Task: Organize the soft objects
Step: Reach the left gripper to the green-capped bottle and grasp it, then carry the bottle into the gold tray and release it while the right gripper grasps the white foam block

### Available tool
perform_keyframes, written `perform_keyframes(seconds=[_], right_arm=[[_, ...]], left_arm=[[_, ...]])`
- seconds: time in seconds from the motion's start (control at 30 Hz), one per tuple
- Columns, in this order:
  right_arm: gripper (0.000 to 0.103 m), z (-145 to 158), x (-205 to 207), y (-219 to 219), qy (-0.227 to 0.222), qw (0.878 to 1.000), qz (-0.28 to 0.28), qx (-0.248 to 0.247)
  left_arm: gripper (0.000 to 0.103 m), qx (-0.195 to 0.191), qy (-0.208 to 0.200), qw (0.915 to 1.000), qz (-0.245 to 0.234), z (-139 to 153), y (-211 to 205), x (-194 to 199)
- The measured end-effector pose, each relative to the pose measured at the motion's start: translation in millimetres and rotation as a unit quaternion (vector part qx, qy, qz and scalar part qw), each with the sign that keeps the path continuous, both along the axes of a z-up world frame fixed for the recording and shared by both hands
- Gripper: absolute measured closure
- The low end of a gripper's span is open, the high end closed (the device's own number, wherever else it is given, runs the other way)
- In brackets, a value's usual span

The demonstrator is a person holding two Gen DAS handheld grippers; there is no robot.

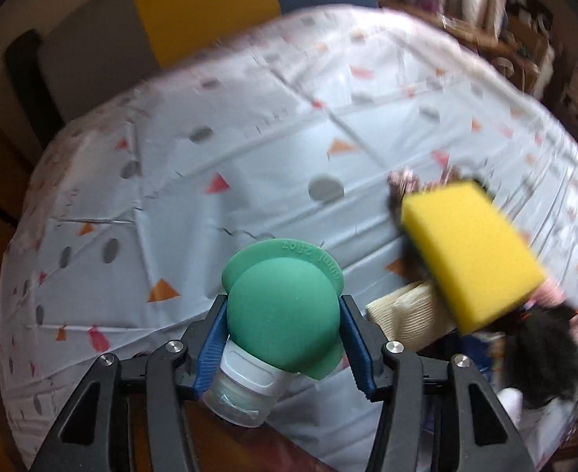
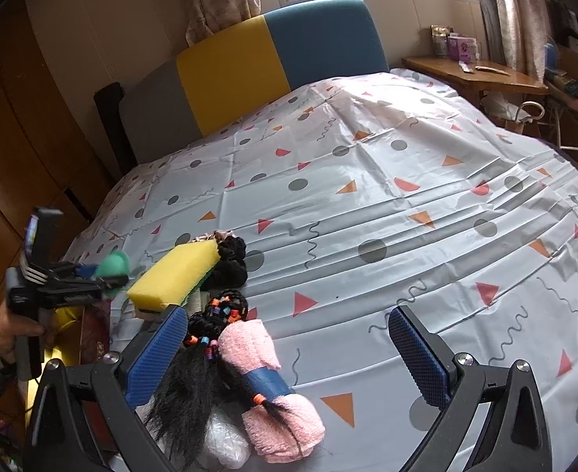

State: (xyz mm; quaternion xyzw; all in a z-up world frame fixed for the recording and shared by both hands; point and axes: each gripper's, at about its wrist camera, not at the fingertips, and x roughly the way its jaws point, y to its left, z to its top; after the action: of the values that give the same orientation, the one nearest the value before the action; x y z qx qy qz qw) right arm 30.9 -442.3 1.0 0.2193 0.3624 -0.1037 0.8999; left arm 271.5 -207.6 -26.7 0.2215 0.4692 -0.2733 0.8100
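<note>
A green squeeze bottle with a white cap is seen sitting between the blue pads of the left gripper, cap end pointing back toward the camera. The jaws are pressed against its soft green body on both sides, so it counts as gripped. The right gripper is held wide open over the bed with nothing between its jaws.

The bed is covered with a white sheet printed with grey dots and orange and pink triangles. Near its edge a pile of soft stuff is gathered: a yellow sponge lies on top, black hairpieces with coloured beads are heaped beside it, and a pink rolled towel with a blue band is lying just in front. A person's hand is seen wrapped around the left gripper's handle.
</note>
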Motion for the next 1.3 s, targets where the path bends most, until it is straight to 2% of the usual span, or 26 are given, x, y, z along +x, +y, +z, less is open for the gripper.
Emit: perform_keyframes(seconds=[0.1, 0.2, 0.33, 0.37, 0.47, 0.53, 0.63, 0.73, 0.8, 0.9, 0.93, 0.97, 1.0, 1.07, 1.1, 1.3], right_arm=[[0.0, -0.5, 1.7, 9.7, -0.005, 0.999, 0.039, 0.016], [0.0, -1.4, 4.0, 33.8, -0.01, 0.995, 0.101, 0.016], [0.018, 8.1, 3.7, 75.8, -0.025, 0.984, 0.179, 0.003], [0.019, 9.7, 4.4, 88.7, -0.026, 0.981, 0.194, 0.004], [0.02, 3.3, 11.9, 125.7, -0.009, 0.974, 0.224, 0.006], [0.02, -8.7, 21.2, 148.7, 0.024, 0.973, 0.23, -0.011], [0.021, -32.3, 35.5, 170.3, 0.075, 0.972, 0.222, -0.025], [0.021, -47.1, 43.3, 173.7, 0.101, 0.972, 0.211, -0.024], [0.02, -52.8, 47.4, 177.7, 0.113, 0.971, 0.207, -0.03], [0.021, -59.5, 52.2, 183.7, 0.124, 0.97, 0.205, -0.043], [0.031, -62.1, 52.0, 186.0, 0.129, 0.969, 0.207, -0.049], [0.055, -64.4, 52.1, 187.7, 0.133, 0.967, 0.209, -0.056], [0.053, -66.7, 51.9, 188.6, 0.137, 0.967, 0.207, -0.06], [0.055, -65.1, 51.4, 187.7, 0.135, 0.968, 0.205, -0.059], [0.055, -63.8, 50.3, 187.4, 0.133, 0.968, 0.205, -0.059], [0.055, -62.1, 46.1, 188.0, 0.132, 0.965, 0.216, -0.071]], left_arm=[[0.048, -0.057, -0.011, 0.998, 0.026, 31.5, 17.5, -16.6], [0.047, -0.095, -0.024, 0.9943, 0.042, 55.8, 30.7, -35.9], [0.047, -0.135, -0.028, 0.9886, 0.062, 76.0, 56.4, -66.2], [0.047, -0.14, -0.028, 0.9874, 0.068, 78.8, 61.8, -73.4], [0.047, -0.166, -0.021, 0.982, 0.088, 84.9, 87.5, -95.6], [0.047, -0.17, -0.024, 0.9797, 0.103, 86.6, 104.9, -112.5], [0.046, -0.176, -0.024, 0.9764, 0.122, 84.2, 128.8, -132.8], [0.046, -0.183, -0.017, 0.9707, 0.155, 78.2, 155.7, -147.8], [0.046, -0.186, -0.008, 0.9642, 0.189, 69.8, 176.1, -155.7], [0.046, -0.191, 0.028, 0.949, 0.249, 45.9, 208.6, -160.3], [0.046, -0.198, 0.044, 0.9406, 0.272, 35.9, 219.1, -159.1], [0.046, -0.202, 0.058, 0.9336, 0.29, 28.3, 226.4, -157.2], [0.046, -0.209, 0.071, 0.9261, 0.306, 21.7, 232.4, -153.6], [0.046, -0.224, 0.078, 0.9155, 0.325, 12.6, 236.9, -145.5], [0.046, -0.228, 0.077, 0.9128, 0.33, 10.7, 235.0, -139.6], [0.042, -0.24, 0.076, 0.9093, 0.331, 4.3, 205.1, -94.0]])
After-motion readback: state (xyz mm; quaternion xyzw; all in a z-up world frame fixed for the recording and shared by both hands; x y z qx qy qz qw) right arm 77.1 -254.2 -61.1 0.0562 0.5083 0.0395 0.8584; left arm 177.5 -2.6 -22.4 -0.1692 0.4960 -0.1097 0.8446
